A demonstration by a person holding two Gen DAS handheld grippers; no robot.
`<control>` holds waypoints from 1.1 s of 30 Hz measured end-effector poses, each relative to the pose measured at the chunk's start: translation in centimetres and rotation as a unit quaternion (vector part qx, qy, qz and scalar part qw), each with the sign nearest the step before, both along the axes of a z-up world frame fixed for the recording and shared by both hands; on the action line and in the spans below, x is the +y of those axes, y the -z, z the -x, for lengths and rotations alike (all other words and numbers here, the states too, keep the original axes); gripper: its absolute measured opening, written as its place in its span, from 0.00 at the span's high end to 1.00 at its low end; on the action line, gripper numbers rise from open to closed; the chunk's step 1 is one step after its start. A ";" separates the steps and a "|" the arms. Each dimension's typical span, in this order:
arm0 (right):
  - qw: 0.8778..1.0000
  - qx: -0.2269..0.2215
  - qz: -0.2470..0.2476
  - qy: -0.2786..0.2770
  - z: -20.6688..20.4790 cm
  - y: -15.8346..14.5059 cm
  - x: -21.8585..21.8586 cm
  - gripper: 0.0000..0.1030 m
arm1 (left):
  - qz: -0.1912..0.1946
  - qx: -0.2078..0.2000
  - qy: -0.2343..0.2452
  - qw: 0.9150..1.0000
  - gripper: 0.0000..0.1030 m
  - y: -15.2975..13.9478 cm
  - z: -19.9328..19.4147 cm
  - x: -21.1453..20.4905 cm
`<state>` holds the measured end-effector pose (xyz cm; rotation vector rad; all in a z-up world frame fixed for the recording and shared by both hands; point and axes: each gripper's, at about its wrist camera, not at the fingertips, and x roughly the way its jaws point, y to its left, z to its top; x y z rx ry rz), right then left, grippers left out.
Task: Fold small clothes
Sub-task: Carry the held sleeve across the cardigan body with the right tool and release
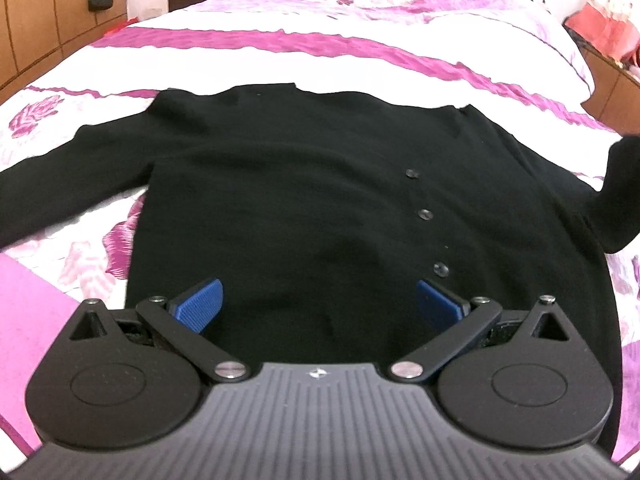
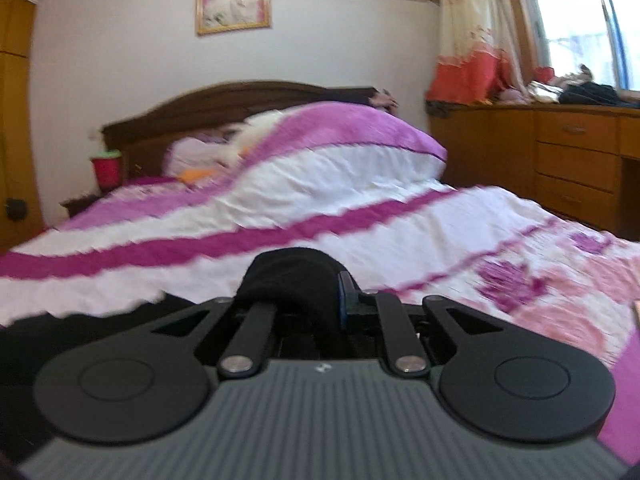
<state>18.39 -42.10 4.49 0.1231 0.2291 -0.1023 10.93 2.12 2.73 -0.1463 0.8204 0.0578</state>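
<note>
Black cardigan (image 1: 304, 184) lies spread flat, front up, on the bed (image 1: 360, 52), buttons (image 1: 425, 213) in a line right of centre. One sleeve stretches flat to the left edge of the left wrist view; the other lifts off the quilt at the right edge. Left tool (image 1: 318, 302) hovers over the hem, released, blue pads (image 1: 200, 300) wide apart, nothing between them. Right tool (image 2: 304, 296) is clenched on a bunched fold of the black fabric. Bare quilt stretches beyond the collar toward the pillows (image 2: 344, 148).
</note>
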 end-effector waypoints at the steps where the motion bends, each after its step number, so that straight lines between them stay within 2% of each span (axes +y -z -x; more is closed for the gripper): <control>1: 1.000 -0.006 0.002 -0.010 -0.2 -0.3 1.1 0.88 | 0.002 0.000 -0.003 1.000 0.00 0.0 0.0 0.3; 6: 0.998 -0.016 0.002 -0.068 -1.2 -1.0 6.5 0.88 | 0.002 -0.004 -0.014 1.000 0.00 0.2 0.3 2.0; 10: 0.993 -0.007 0.016 -0.120 -2.3 0.1 11.1 0.87 | -0.003 -0.010 -0.021 1.000 0.00 0.2 0.3 3.3; 16: 0.980 0.057 0.053 -0.185 -4.6 4.3 17.3 0.86 | -0.006 -0.013 -0.027 1.000 0.00 0.5 -0.3 4.9; 19: 0.969 0.105 0.052 -0.220 -5.5 6.5 19.1 0.84 | -0.006 -0.013 -0.027 1.000 0.00 0.8 -0.5 5.4; 20: 0.966 0.122 0.047 -0.222 -5.6 7.2 19.5 0.80 | -0.006 -0.014 -0.026 1.000 0.00 0.8 -0.5 5.5; 22: 0.967 0.127 0.047 -0.217 -4.8 7.9 19.9 0.71 | -0.006 -0.017 -0.025 1.000 0.00 0.8 -0.5 5.7; 24: 0.968 0.127 0.051 -0.212 -3.9 8.1 20.0 0.62 | -0.007 -0.018 -0.026 0.999 0.00 0.9 -0.5 5.9; 29: 0.967 0.142 0.020 -0.211 -2.1 7.7 19.0 0.45 | 0.001 -0.014 -0.032 0.999 0.00 1.1 -0.5 5.9; 33: 0.963 0.146 -0.031 -0.226 -0.3 7.3 17.5 0.44 | 0.000 -0.016 -0.029 0.999 0.00 0.9 -0.4 5.5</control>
